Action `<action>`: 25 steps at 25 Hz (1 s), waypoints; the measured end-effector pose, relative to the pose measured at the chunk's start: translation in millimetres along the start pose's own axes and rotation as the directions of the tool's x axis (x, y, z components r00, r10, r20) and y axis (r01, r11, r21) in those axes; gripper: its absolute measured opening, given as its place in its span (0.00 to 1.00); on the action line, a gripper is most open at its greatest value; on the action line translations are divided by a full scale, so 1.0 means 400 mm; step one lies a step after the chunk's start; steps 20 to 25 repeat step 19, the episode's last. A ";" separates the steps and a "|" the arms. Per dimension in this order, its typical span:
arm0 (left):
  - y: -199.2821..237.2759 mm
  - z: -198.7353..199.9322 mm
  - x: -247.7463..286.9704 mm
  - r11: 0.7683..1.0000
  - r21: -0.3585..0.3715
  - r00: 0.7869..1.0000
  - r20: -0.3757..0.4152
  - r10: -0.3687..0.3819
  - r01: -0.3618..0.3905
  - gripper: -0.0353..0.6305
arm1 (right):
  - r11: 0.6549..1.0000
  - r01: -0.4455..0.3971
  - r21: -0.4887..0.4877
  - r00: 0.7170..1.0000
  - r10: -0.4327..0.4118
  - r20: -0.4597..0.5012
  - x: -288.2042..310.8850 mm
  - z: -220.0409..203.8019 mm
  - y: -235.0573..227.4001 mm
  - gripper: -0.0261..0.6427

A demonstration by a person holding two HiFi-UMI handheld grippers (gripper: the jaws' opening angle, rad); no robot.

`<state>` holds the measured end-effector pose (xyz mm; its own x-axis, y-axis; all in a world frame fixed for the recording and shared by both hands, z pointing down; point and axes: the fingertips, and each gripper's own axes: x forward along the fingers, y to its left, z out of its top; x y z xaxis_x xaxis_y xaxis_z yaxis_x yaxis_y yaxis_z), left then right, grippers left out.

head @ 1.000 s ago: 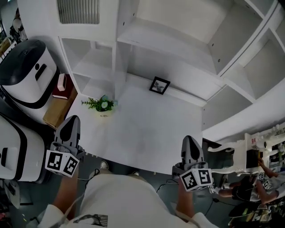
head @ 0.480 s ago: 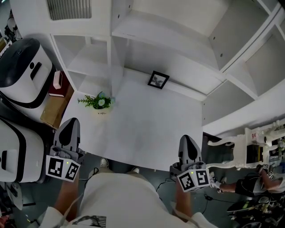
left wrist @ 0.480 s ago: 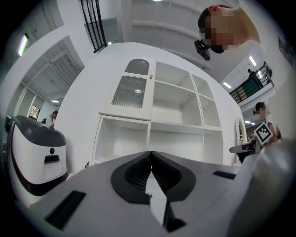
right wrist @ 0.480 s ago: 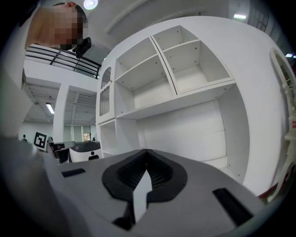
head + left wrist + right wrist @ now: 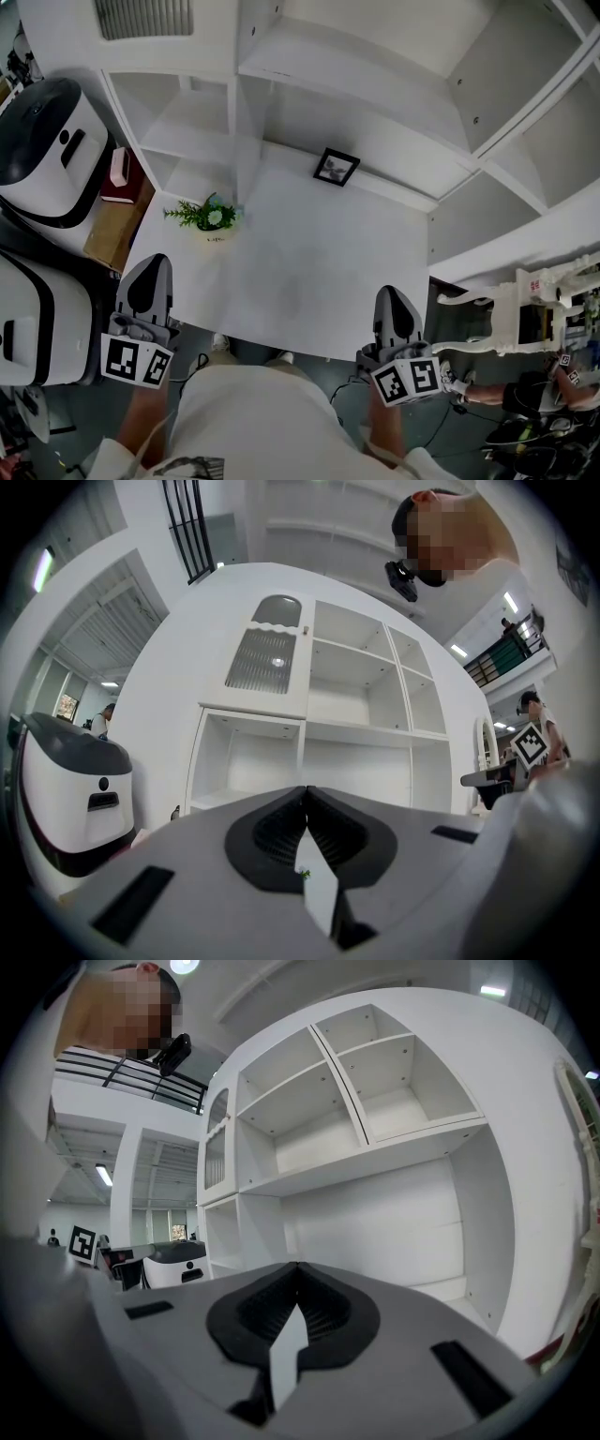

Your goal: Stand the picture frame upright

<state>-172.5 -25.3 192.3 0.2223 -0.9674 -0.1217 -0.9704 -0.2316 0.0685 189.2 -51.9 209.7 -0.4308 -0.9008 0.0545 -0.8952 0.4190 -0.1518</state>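
Note:
A small black picture frame (image 5: 336, 167) sits at the back of the white desk (image 5: 300, 272), close to the shelf unit's rear wall; whether it lies flat or leans I cannot tell. My left gripper (image 5: 151, 277) hangs at the desk's near left edge, shut and empty. My right gripper (image 5: 395, 310) hangs at the near right edge, also shut with nothing in it. Both are far from the frame. In the left gripper view (image 5: 306, 789) and the right gripper view (image 5: 297, 1267) the jaws meet, and the frame is hidden behind them.
A small potted green plant (image 5: 210, 217) stands at the desk's left side. White shelves (image 5: 375, 84) rise behind and to the right. White-and-black machines (image 5: 42, 150) stand left. A wooden box (image 5: 112, 230) with a red item (image 5: 122, 178) sits beside the desk.
The head camera has shifted slightly, so the scene sits a little higher and more to the left. Both grippers stay shut at the desk's near edge.

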 end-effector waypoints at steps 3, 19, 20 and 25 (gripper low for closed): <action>0.002 -0.002 0.009 1.000 -0.002 1.000 0.004 -0.004 0.004 0.08 | 1.000 0.001 -0.007 1.000 -0.001 0.001 0.005 0.002 0.001 0.05; 0.001 0.000 0.050 0.999 -0.017 0.999 0.019 -0.027 0.028 0.08 | 1.000 0.016 -0.015 1.000 -0.016 0.013 0.013 0.020 -0.005 0.05; 0.001 0.000 0.050 0.999 -0.017 0.999 0.019 -0.027 0.028 0.08 | 1.000 0.016 -0.015 1.000 -0.016 0.013 0.013 0.020 -0.005 0.05; 0.001 0.000 0.050 0.999 -0.017 0.999 0.019 -0.027 0.028 0.08 | 1.000 0.016 -0.015 1.000 -0.016 0.013 0.013 0.020 -0.005 0.05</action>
